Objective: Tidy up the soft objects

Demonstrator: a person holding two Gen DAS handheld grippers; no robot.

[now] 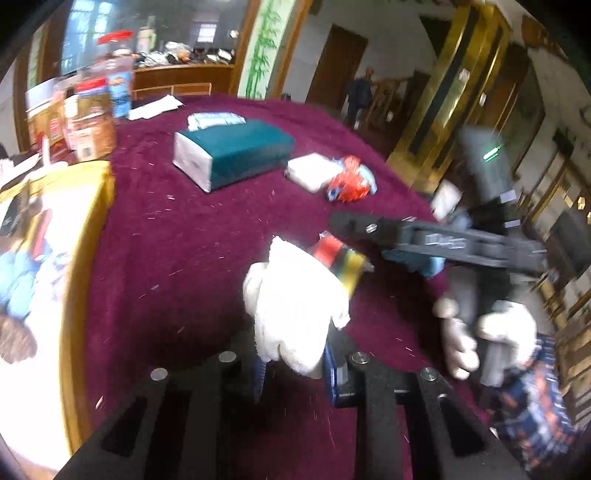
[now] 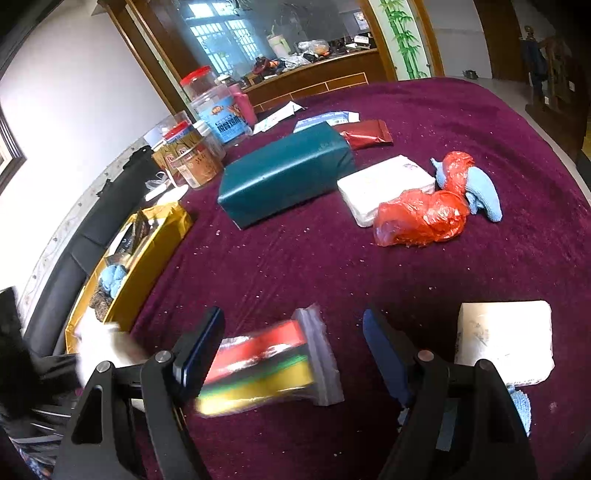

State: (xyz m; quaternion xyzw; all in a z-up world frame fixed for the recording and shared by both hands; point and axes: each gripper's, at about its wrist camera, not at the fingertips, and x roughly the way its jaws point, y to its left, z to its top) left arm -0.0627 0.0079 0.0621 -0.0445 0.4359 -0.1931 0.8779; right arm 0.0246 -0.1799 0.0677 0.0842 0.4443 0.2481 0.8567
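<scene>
Right hand-held gripper [image 2: 291, 354] spread wide; striped zip bag [image 2: 266, 363] lies between its jaws, long axis crosswise. Left hand-held gripper [image 1: 291, 363] clamps white cloth [image 1: 291, 306].

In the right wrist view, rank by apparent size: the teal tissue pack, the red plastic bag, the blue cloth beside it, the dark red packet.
1. teal tissue pack, clearly largest.
2. red plastic bag.
3. blue cloth and dark red packet look alike; the packet lies farther from the camera, so I won't rank them.

Snack jars [image 2: 207, 122] (red lids), maroon tablecloth [image 2: 295, 266], mirror [image 2: 258, 33].
</scene>
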